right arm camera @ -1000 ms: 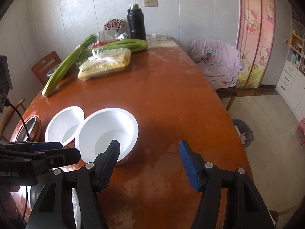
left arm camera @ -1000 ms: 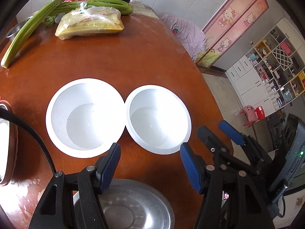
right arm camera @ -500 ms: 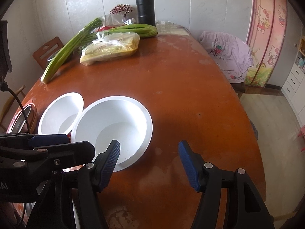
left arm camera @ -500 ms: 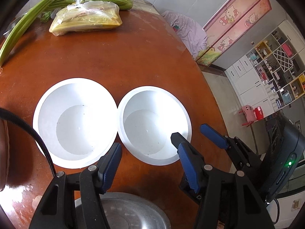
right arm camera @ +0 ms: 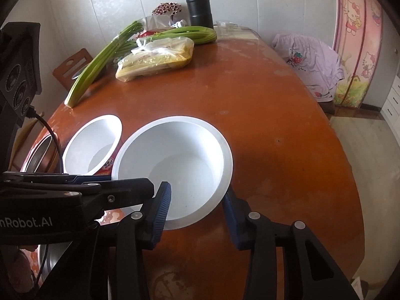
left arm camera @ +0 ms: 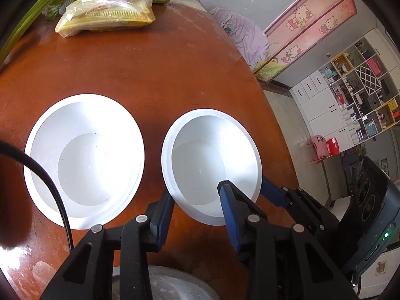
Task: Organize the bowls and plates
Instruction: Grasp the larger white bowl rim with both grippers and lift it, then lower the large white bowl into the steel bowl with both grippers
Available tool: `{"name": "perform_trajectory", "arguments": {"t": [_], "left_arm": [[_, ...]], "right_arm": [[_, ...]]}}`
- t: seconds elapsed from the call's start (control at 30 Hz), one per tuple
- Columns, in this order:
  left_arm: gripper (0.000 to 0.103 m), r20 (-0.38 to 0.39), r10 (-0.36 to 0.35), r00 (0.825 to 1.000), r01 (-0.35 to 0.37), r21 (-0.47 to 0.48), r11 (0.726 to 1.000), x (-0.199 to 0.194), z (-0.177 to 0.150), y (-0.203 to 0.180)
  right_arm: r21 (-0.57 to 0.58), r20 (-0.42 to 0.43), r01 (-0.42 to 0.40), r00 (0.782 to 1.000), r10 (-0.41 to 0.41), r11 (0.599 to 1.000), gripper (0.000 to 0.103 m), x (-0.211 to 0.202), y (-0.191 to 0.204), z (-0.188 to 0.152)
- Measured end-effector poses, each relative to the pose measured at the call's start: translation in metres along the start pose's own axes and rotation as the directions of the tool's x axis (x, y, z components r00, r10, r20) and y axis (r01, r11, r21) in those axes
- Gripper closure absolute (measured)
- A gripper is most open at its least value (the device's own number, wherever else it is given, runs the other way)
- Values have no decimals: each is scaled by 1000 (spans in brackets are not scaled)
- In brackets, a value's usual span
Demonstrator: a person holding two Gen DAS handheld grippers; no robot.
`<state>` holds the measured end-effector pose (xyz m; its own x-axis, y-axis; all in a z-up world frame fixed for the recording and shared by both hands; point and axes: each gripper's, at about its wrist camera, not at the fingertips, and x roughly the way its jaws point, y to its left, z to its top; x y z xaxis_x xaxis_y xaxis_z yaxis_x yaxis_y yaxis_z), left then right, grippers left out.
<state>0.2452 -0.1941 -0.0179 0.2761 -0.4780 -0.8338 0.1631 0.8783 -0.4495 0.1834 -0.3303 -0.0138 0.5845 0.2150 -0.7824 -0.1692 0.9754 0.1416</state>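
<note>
Two white bowls sit side by side on the brown table. In the left wrist view the left bowl [left arm camera: 85,160] is apart from the right bowl [left arm camera: 210,160]. My left gripper [left arm camera: 197,205] is open around the near rim of the right bowl, one finger outside and one inside. My right gripper [right arm camera: 197,207] is open and straddles the near right rim of the same bowl [right arm camera: 172,165]; it also shows in the left wrist view [left arm camera: 270,192]. The other bowl [right arm camera: 92,147] lies to the left. A steel bowl [left arm camera: 165,285] sits under my left gripper.
A bag of yellow noodles [right arm camera: 157,57], green celery stalks [right arm camera: 100,60] and a black flask [right arm camera: 200,7] stand at the far end. A steel-lined pot [right arm camera: 42,155] sits at the left edge. The table's right edge [right arm camera: 350,175] drops to the floor.
Both grippers moved forward to the right bowl, and their fingers now straddle its near rim. The two bowls, which touched before, now stand apart.
</note>
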Motion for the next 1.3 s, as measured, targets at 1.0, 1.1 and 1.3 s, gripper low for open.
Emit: {"name": "perform_trajectory", "arguments": {"t": [1.0,1.1,1.3], "left_arm": [[64,175,-6,984,-11,98,995,-106,-56,5],[64,181,-8,983,-10,100,995,-112,-64,10],[65,184,-5,983,-16,112,994,-121,-79,18]], "right_arm": [[-64,159,-17,987,27,998,60,-94,69,-23],[-71,160,-17,987,28,997,60,-100,79,-28],[-77,163,-14,986,26,997,60,-108,96,-40]]}}
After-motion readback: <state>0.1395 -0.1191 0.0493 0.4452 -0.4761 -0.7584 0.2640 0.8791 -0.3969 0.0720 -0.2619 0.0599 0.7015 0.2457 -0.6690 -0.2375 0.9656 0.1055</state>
